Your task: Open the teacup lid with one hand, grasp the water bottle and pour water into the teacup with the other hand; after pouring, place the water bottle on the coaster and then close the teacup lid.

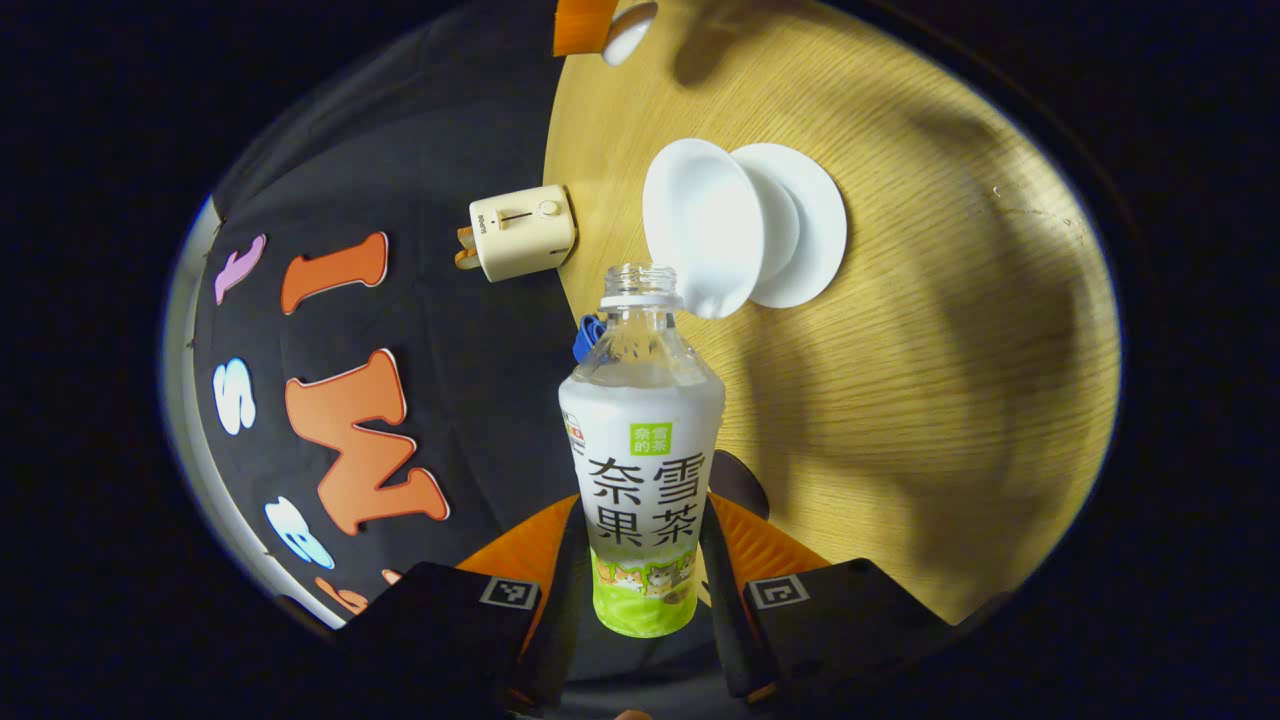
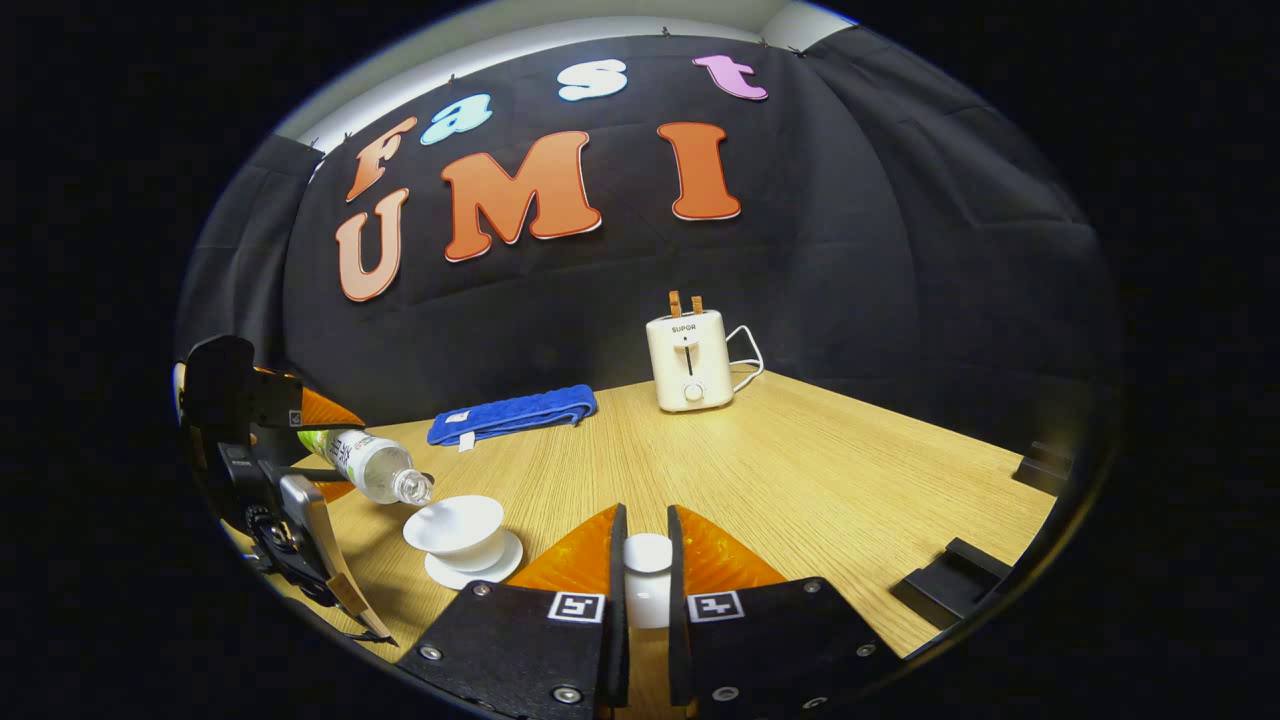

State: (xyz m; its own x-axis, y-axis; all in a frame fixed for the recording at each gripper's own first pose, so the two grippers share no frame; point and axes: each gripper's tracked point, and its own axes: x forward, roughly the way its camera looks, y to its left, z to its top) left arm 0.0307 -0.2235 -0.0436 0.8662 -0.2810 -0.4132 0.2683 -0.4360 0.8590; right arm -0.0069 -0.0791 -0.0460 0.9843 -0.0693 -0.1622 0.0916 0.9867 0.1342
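- The left gripper (image 1: 645, 590) clamps one water bottle (image 1: 642, 470), tipped mouth-first over one teacup (image 1: 700, 225).
- The right gripper (image 2: 645, 580) pinches one lid (image 2: 647, 575).
- One toaster (image 2: 687, 360), one blue towel (image 2: 515, 413).

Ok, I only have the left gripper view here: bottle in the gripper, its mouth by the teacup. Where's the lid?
Observer: The lid is clamped between the fingers of the right gripper.
Operator: Is the bottle really tipped?
Observer: Yes. In the right gripper view the bottle lies almost level, with its mouth just above the teacup.
Operator: Anything I can't see nearby?
Observer: A folded blue towel lies left of the toaster.
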